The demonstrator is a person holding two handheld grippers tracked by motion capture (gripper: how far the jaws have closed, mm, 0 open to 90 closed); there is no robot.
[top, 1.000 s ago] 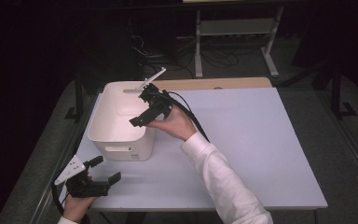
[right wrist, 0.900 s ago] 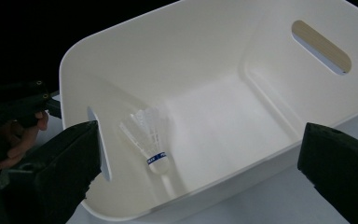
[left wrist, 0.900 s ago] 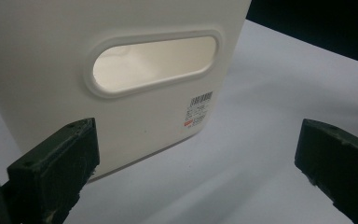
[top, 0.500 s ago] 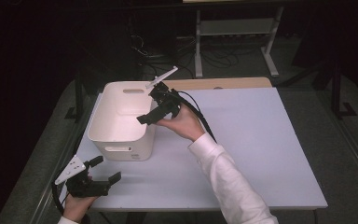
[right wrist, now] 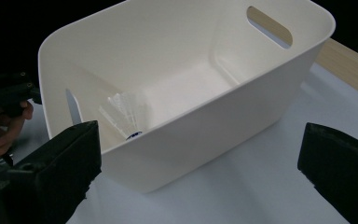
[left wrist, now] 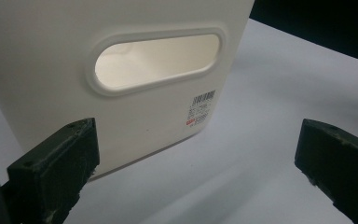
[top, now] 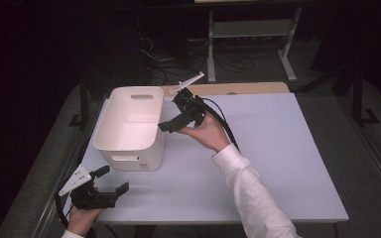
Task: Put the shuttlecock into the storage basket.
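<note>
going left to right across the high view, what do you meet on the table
left gripper → white bin → right gripper → bare table

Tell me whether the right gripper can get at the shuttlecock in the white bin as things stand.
Probably yes. The right gripper hangs open beside the white bin's rim, and the bin has no lid. The shuttlecock lies alone on the bin's floor against a wall, so the jaws would have to come in over the rim and reach down.

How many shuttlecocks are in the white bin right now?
1. The shuttlecock lies inside the white bin, on its floor near the end wall closest to the left gripper. That wall could hide others.
</note>
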